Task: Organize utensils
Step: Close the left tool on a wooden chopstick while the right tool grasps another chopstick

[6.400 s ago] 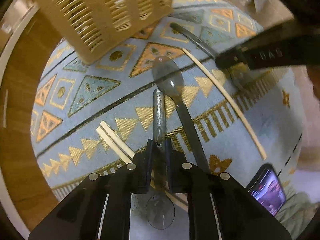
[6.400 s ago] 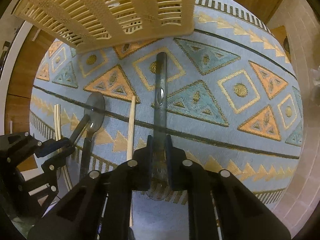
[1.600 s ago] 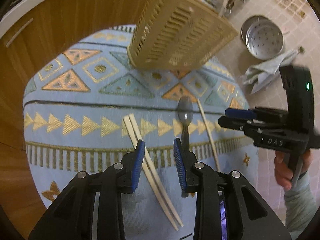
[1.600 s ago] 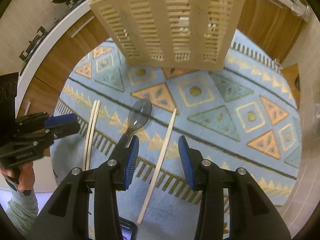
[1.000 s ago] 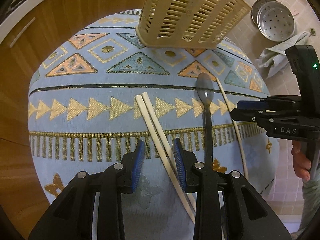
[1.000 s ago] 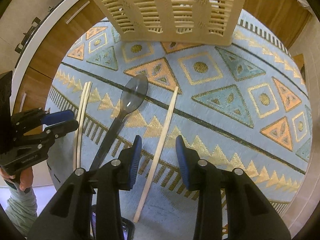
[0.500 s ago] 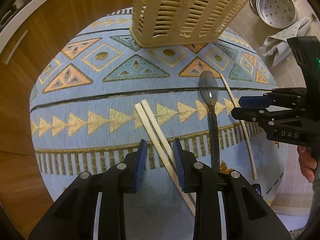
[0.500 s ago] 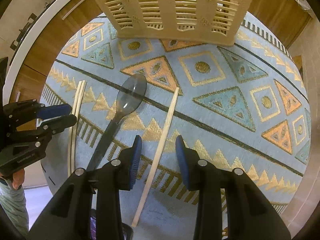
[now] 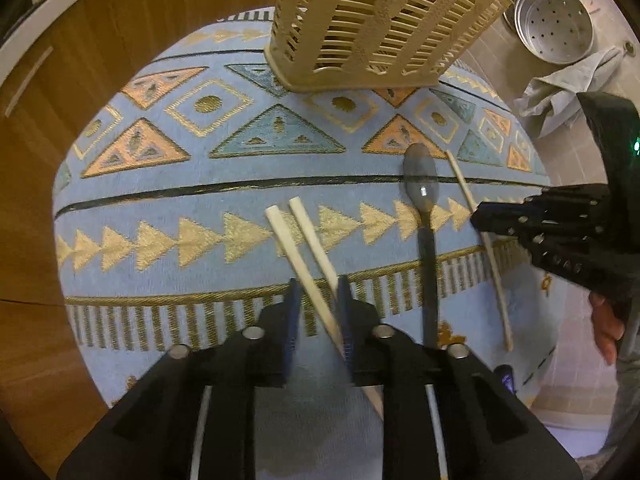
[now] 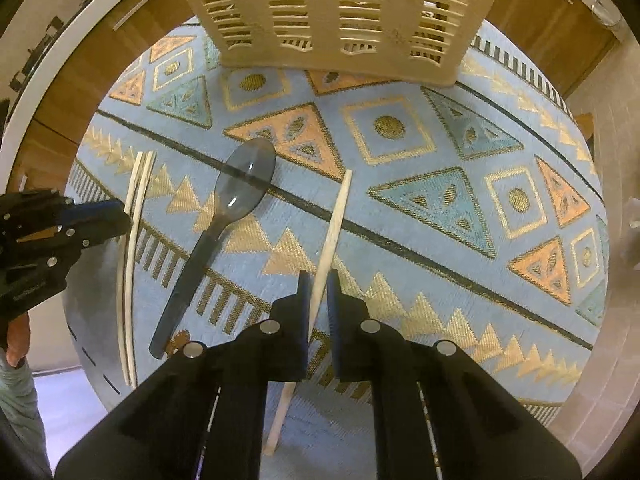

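Left black two-finger gripper low over the patterned blue cloth, jaws parted, straddling a pair of pale wooden chopsticks lying on it

Right black two-finger gripper nearly closed around a single pale chopstick; contact unclear

Translucent grey plastic spoon flat between them; beige slotted plastic basket upright at the far edge

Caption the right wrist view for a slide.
Right tool straddles a single chopstick beside a grey spoon, slotted basket beyond.
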